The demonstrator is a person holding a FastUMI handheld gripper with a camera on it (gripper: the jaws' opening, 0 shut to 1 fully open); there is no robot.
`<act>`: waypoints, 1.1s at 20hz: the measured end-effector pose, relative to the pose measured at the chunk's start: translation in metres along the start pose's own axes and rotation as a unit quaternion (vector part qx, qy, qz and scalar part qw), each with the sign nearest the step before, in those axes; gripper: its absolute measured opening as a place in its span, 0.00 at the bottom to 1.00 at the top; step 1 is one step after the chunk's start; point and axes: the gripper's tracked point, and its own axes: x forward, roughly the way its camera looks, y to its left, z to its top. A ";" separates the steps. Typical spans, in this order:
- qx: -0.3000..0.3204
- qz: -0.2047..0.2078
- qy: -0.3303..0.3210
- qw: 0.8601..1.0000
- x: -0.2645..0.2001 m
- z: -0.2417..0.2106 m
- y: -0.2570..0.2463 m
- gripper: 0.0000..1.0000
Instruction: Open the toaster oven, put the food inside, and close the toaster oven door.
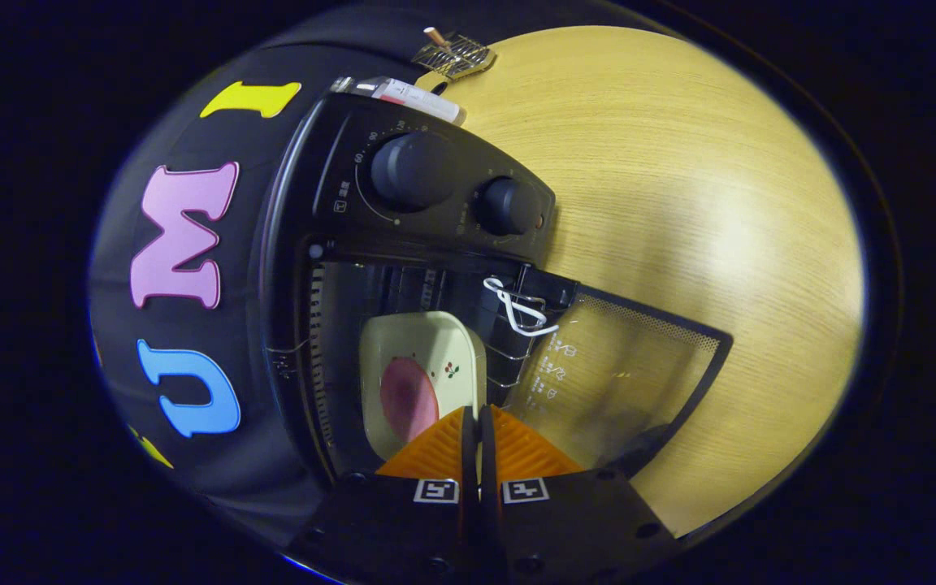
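The black toaster oven [330, 162] stands on the wooden table [679, 203] with its glass door [622, 382] folded fully down. Inside the cavity, on the wire rack, rests a cream plate [403, 341] carrying a round pink piece of food [407, 398]. My gripper [474, 418] sits at the mouth of the oven. Its fingers are pressed nearly together on the plate's near rim, and a thin sliver of rim shows between them. The near part of the plate is hidden under the fingers.
Two dark knobs [413, 169] [509, 205] sit on the oven's control panel beside the cavity. A white wire loop [517, 313] hangs at the door hinge. Beyond the oven lie a white packet [411, 97] and a small metal grille [452, 55].
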 end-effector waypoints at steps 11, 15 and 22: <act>0.057 0.038 -0.020 0.997 0.014 -0.006 0.019 0.13; 0.069 0.076 -0.019 0.995 0.007 -0.003 0.030 0.45; -0.043 0.083 0.001 0.996 -0.037 -0.004 0.006 0.98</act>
